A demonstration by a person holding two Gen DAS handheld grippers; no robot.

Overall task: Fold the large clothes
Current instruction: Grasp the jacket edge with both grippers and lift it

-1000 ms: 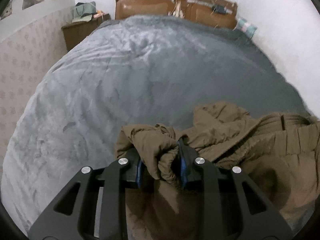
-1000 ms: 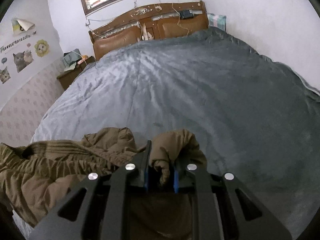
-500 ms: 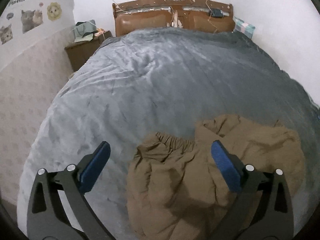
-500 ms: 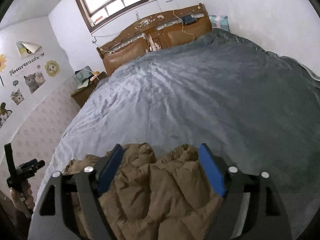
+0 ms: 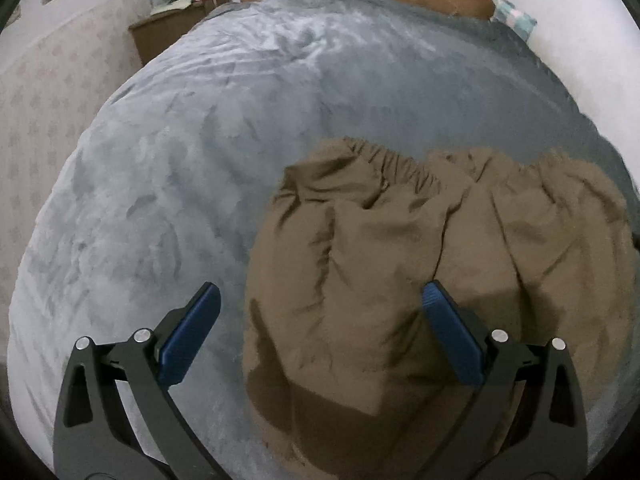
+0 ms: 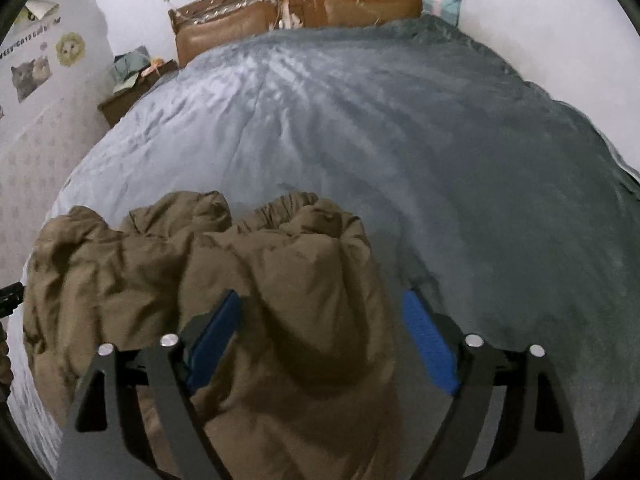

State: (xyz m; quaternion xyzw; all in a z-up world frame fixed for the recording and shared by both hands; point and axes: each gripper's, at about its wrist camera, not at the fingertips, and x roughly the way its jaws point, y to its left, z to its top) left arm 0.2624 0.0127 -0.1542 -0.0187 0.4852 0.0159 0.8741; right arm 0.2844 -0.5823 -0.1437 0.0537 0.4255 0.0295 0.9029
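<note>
With the puffy olive-brown quilted garment [image 5: 420, 248] lying crumpled at the near end of the grey plush-covered bed [image 5: 224, 128], both the left tool [image 5: 320, 320] and right tool [image 6: 320, 320] hover spread wide and empty above it, so each should pinch 1 elastic-hemmed corner before pulling it flat.

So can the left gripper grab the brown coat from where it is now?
Probably yes. The left gripper is wide open, the brown coat lies on the grey blanket right between its jaws, and nothing blocks it.
</note>
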